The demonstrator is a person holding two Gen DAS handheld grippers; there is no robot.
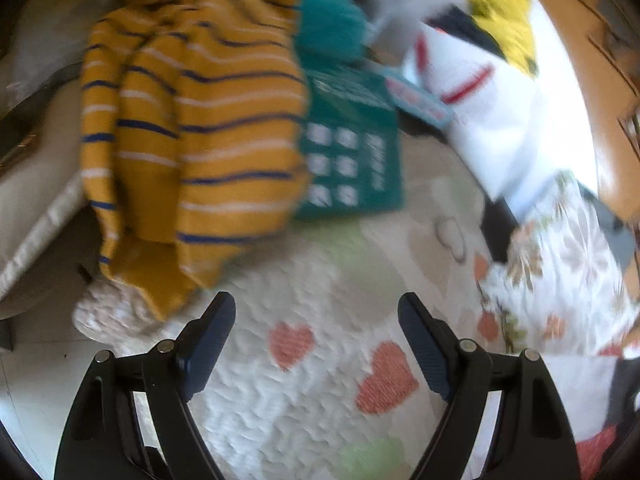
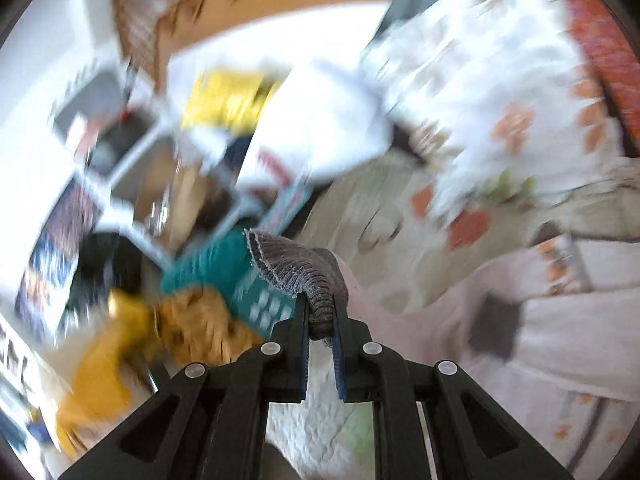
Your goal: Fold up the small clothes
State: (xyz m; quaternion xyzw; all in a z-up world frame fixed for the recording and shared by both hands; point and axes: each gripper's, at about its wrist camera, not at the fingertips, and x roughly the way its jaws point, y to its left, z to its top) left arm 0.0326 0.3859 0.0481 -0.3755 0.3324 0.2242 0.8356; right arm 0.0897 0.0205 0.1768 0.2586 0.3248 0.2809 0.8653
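My left gripper (image 1: 316,308) is open and empty above a white quilt with orange hearts (image 1: 304,364). A mustard striped garment (image 1: 192,132) lies ahead to the left, partly over a teal garment with white squares (image 1: 352,156). My right gripper (image 2: 320,312) is shut on a grey ribbed knit piece (image 2: 296,268), held up above the quilt (image 2: 324,428); pale pink cloth (image 2: 532,328) hangs from it to the right. The mustard garment (image 2: 140,344) and the teal one (image 2: 224,264) show blurred at the left of the right wrist view.
A white item with red trim (image 1: 480,92) and a yellow cloth (image 1: 504,12) lie at the back right. A floral sheet (image 1: 560,264) lies on the right. A beige cushion (image 1: 36,216) lies at the left. White shelving (image 2: 132,176) stands beyond. Both views are blurred.
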